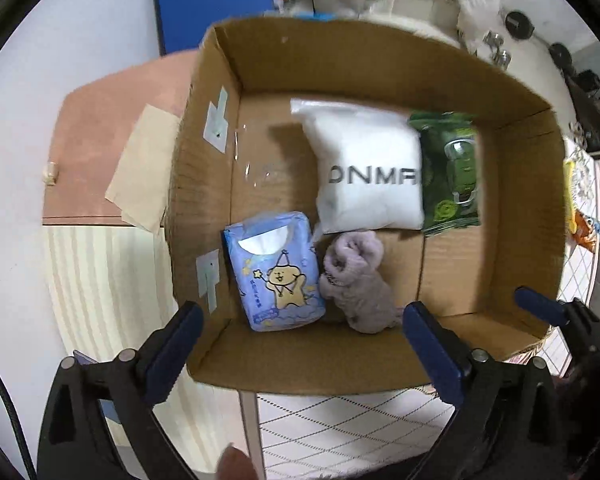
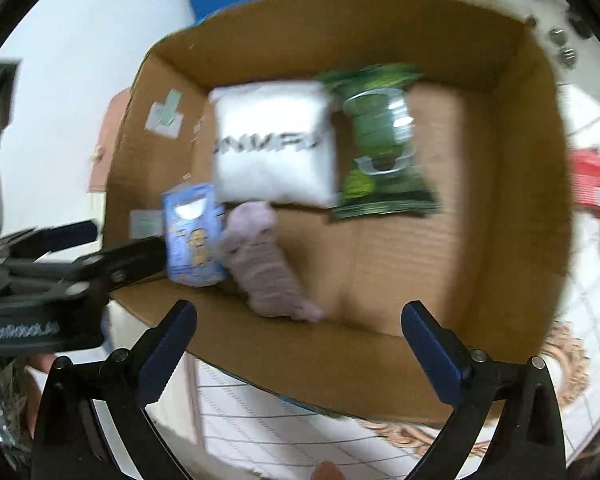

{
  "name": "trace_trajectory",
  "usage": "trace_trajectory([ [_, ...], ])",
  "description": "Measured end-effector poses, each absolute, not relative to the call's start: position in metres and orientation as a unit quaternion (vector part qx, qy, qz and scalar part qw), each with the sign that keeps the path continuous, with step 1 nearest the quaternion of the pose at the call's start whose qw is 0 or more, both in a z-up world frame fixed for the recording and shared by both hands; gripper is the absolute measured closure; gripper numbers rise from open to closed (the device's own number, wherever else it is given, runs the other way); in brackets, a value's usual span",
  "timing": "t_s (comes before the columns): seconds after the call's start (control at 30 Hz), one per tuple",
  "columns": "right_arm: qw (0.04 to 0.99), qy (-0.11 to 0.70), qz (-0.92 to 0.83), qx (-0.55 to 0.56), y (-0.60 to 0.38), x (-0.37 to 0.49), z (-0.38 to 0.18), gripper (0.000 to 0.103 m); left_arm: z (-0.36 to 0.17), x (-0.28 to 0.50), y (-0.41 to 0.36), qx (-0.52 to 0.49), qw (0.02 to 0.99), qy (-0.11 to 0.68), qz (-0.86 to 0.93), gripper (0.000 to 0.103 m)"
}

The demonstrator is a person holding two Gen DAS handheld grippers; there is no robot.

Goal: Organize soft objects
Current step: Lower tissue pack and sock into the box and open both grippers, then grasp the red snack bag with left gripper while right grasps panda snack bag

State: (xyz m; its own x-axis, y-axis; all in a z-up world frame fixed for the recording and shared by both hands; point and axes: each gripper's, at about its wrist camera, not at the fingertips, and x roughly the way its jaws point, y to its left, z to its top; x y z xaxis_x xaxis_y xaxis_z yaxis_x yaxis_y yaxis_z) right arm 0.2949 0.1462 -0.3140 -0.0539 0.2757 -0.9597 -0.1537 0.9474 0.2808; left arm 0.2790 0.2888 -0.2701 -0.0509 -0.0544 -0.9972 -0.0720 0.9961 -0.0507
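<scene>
An open cardboard box (image 1: 452, 280) holds several soft things. A blue tissue pack (image 1: 274, 272) with a bear print lies at its near left, a grey-purple rolled cloth (image 1: 356, 280) beside it. A white pillow pack (image 1: 368, 168) and a green wipes pack (image 1: 452, 172) lie further back. My left gripper (image 1: 300, 344) is open and empty above the box's near wall. My right gripper (image 2: 298, 348) is open and empty above the near wall too. The right wrist view is blurred and shows the box (image 2: 420, 280), tissue pack (image 2: 194, 236), cloth (image 2: 264, 260), pillow (image 2: 274, 144) and wipes (image 2: 380, 140).
The box stands on a table with a white diamond-pattern cloth (image 1: 340, 432). A pink cabinet top (image 1: 100, 140) lies left of the box. Snack packs (image 2: 596, 184) lie to the right. The left gripper's body (image 2: 40, 276) shows at the left of the right wrist view.
</scene>
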Motion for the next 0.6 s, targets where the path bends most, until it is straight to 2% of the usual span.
trace_trajectory([
  [0.23, 0.742, 0.664, 0.093, -0.003, 0.105, 0.277, -0.277, 0.0, -0.242, 0.256, 0.268, -0.064, 0.741, 0.668, 0.015, 0.001],
  [0.6, 0.792, 0.607, 0.062, -0.007, 0.064, 0.222, -0.202, 0.0, -0.172, 0.201, 0.248, -0.054, 0.809, 0.582, 0.052, 0.001],
])
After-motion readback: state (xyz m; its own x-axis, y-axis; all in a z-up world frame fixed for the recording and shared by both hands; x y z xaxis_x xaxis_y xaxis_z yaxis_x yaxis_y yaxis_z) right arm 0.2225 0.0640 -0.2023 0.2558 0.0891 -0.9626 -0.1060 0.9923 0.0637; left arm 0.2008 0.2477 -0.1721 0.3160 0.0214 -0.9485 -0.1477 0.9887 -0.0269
